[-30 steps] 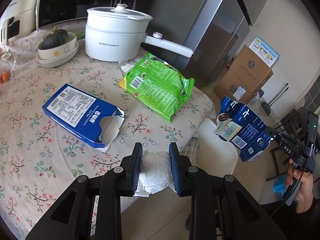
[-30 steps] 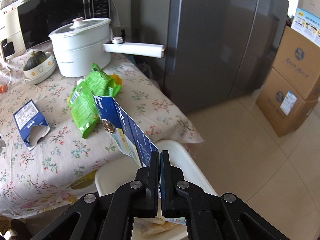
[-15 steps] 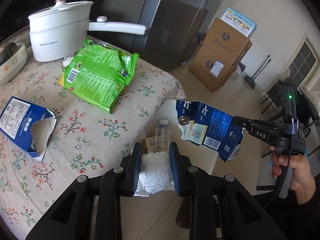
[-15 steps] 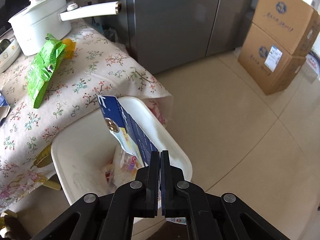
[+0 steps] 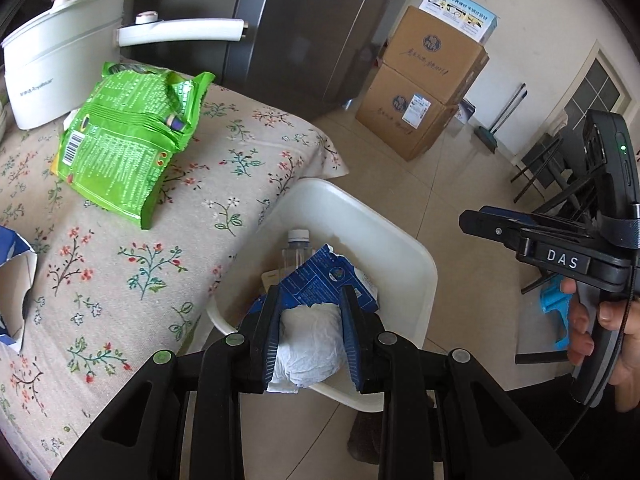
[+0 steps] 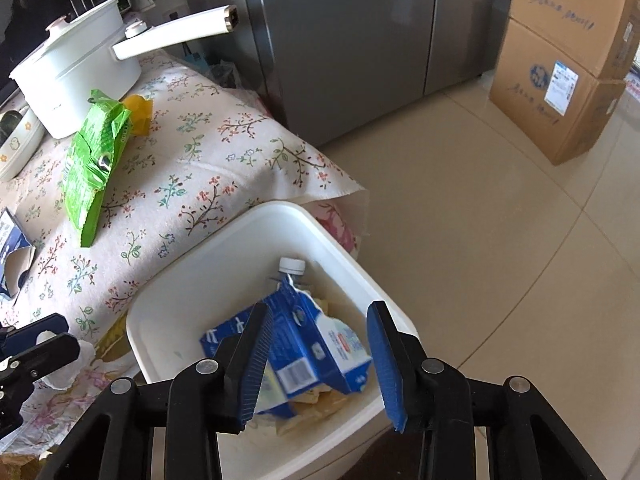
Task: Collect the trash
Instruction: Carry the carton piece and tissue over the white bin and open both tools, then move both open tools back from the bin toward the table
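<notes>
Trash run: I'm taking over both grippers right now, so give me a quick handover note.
Right gripper: open, jaws have just been opening, nothing between them; the blue carton lies in the white bin beside a plastic bottle.
Left gripper: shut on a crumpled tissue, above the bin's near edge.
Left to do: drop the tissue, then fetch the green bag and torn blue box from the table.

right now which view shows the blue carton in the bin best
The right wrist view: the blue carton lies in plain sight in the white bin. In the left wrist view the crumpled tissue and claw fingers cover most of it.
</notes>
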Demonstrator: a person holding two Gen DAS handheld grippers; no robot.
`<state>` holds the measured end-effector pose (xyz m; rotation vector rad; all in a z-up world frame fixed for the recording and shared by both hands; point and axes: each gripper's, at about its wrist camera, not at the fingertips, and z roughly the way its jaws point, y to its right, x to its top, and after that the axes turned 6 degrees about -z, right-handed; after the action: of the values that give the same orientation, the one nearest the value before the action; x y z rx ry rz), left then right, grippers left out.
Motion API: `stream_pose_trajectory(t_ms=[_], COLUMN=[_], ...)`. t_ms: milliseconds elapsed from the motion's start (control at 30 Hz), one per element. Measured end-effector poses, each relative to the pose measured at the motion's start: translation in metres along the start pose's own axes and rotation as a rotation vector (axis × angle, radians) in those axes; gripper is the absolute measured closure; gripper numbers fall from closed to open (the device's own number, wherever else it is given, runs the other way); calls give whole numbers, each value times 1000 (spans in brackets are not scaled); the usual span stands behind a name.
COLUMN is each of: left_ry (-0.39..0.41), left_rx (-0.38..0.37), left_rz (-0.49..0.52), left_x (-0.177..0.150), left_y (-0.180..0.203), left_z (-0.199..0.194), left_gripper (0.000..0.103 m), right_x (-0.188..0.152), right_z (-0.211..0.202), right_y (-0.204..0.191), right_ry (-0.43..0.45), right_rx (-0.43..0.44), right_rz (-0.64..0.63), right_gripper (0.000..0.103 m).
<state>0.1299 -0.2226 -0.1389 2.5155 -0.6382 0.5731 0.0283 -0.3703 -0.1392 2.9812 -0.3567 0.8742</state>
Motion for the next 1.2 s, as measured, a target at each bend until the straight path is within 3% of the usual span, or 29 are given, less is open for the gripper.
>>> stream_pose_trajectory(t_ms=[233,400,467,733,1200], left_ry=[-8,17,29,69,131], left_rx=[-8,45,64,143,294], left_rz=[36,58,54,2,-128], left_x=[7,12,13,12,-5], left_y=[12,10,5,-28,-96], left_z=[22,14,5,-41,-114], left_gripper=[70,38,35,27,18], right_x=[-5,-5,-5,-2,8], right_z=[-5,-12,-13,-18,-19], right_y=[8,16,18,11,-37], right_ry=[5,25,29,38,51], right_rx=[-19,-45,-62,-55,-20], right_rz=[-7,-7,-14,-18,-87], right_gripper=[59,55,53,47,36])
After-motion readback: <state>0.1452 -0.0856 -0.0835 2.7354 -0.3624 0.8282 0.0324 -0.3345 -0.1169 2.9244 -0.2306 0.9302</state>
